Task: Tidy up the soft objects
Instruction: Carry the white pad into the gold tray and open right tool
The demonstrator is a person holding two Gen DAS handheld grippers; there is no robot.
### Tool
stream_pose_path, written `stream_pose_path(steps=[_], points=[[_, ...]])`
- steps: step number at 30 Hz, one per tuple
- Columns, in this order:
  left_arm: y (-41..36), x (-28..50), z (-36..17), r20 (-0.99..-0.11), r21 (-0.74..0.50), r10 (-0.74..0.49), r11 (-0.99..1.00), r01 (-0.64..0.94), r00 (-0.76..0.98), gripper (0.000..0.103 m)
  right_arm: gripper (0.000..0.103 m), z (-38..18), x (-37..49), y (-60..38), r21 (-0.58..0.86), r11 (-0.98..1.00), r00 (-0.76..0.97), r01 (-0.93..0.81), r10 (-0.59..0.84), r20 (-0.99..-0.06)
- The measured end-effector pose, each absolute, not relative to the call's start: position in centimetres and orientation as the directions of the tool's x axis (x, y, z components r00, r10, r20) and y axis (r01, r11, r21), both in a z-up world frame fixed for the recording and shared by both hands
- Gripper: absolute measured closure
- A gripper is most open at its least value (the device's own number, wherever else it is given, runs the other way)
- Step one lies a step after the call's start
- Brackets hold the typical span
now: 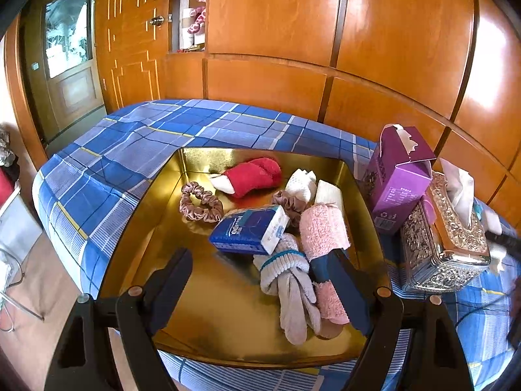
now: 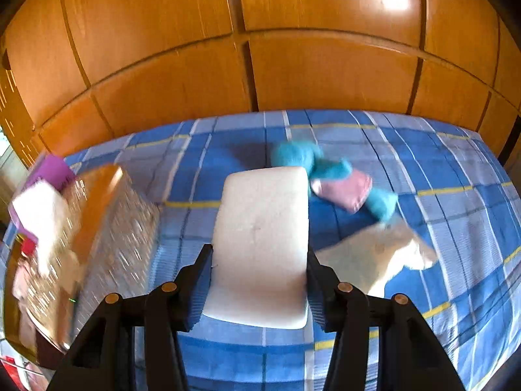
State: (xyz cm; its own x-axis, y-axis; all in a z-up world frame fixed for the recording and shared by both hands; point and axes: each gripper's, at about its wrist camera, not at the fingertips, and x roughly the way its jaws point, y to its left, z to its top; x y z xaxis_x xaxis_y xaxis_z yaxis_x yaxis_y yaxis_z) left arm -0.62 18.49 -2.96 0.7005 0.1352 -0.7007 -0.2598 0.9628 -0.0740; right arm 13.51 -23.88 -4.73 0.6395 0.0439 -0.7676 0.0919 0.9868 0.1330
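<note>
The right gripper (image 2: pixel 259 277) has its jaws pinching a white pad (image 2: pixel 260 238) above the bed (image 2: pixel 439 215); a teal-and-pink toy (image 2: pixel 338 179) lies beyond the pad. The left gripper (image 1: pixel 260 280) hangs with jaws spread over the gold tray (image 1: pixel 202 293), grey socks (image 1: pixel 293 286) between them, untouched.

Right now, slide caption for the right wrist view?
Right gripper clamps a white pack above the blue plaid bedspread, teal-and-pink toy beyond.

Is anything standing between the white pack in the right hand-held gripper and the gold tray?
Yes. The silver tissue box and purple carton stand between the white pack and the gold tray.
</note>
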Motion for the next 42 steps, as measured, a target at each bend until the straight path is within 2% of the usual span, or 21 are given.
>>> stream_pose_path(steps=[4, 10, 15, 20, 23, 28, 36, 42], points=[[18.8, -0.7, -3.0, -0.702, -0.078, 0.137, 0.961, -0.266, 0.699, 0.018, 0.051, -2.0, 16.1, -23.8, 0.145, 0.986, 0.64, 0.085, 0.058, -0.766], [19.2, -0.7, -3.1, -0.702, -0.078, 0.148, 0.956, -0.281, 0.697, 0.016, 0.051, 2.3, 19.3, -20.2, 0.096, 0.995, 0.662, -0.014, 0.082, -0.745], [19.8, -0.6, -3.1, -0.702, -0.078, 0.157, 0.952, -0.295, 0.694, 0.016, 0.051, 5.4, 20.4, -13.3, 0.059, 0.979, 0.675, -0.196, 0.178, -0.716], [21.7, -0.7, -2.4, -0.69, -0.078, 0.188, 0.941, -0.33, 0.699, 0.016, 0.051, 6.1, 18.1, -5.4, 0.087, 0.895, 0.598, -0.437, 0.361, -0.716], [24.3, -1.2, -1.5, -0.671, -0.088, 0.238, 0.915, -0.393, 0.703, 0.016, 0.051, 4.9, 15.5, -0.6, 0.103, 0.812, 0.506, -0.575, 0.451, -0.735], [27.9, -2.0, -0.6, -0.647, -0.096, 0.316, 0.869, -0.486, 0.693, 0.016, 0.051, 0.9, 11.0, 5.7, 0.161, 0.686, 0.354, -0.709, 0.544, -0.761], [29.1, -2.4, -0.7, -0.653, -0.108, 0.326, 0.854, -0.51, 0.684, 0.016, 0.046, -5.8, 7.4, 12.1, 0.253, 0.621, 0.209, -0.742, 0.572, -0.793], [28.1, -1.9, -1.3, -0.664, -0.102, 0.304, 0.868, -0.485, 0.683, 0.015, 0.041, -8.1, 7.0, 12.8, 0.29, 0.623, 0.161, -0.726, 0.564, -0.81]])
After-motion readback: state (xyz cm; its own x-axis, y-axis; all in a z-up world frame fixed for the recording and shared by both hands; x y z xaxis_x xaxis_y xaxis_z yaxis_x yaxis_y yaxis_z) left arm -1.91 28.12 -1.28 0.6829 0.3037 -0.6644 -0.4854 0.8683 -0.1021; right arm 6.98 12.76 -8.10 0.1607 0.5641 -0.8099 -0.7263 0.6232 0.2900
